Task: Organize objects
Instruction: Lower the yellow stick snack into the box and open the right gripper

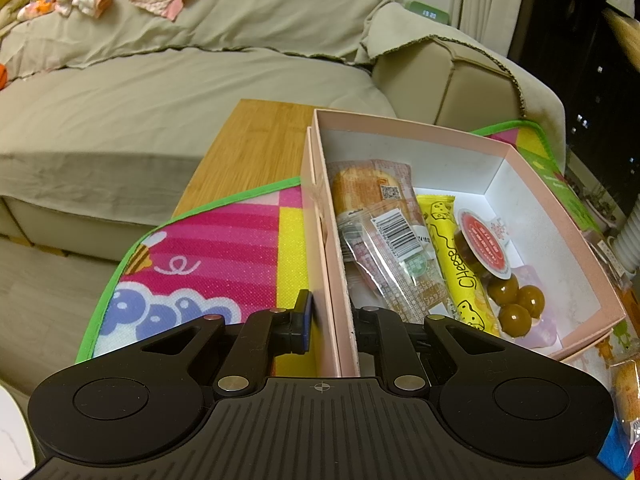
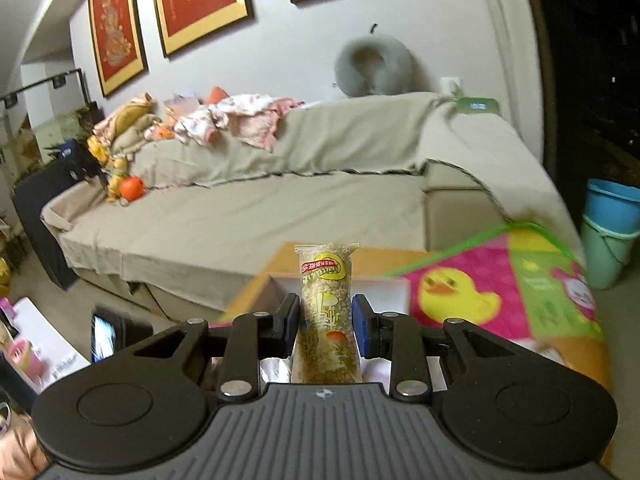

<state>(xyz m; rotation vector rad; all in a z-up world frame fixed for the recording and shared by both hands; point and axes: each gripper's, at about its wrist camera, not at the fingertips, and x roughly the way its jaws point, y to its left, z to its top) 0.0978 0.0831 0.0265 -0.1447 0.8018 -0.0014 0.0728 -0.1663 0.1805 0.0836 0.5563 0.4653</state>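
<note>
Left gripper (image 1: 328,322) clamped on the near-left wall of the pink box (image 1: 472,136), one finger outside and one inside, steadying the box on the play mat (image 1: 224,240); snacks already lie inside, among them a yellow cheese stick (image 1: 452,264) laid lengthwise. Right gripper (image 2: 326,320) clamped on a grain bar (image 2: 327,312), whose long axis runs forward along the fingers, its far end projecting beyond the tips. The box lies ahead of and below the bar, so the right hand is judged the one to lower it in.
</note>
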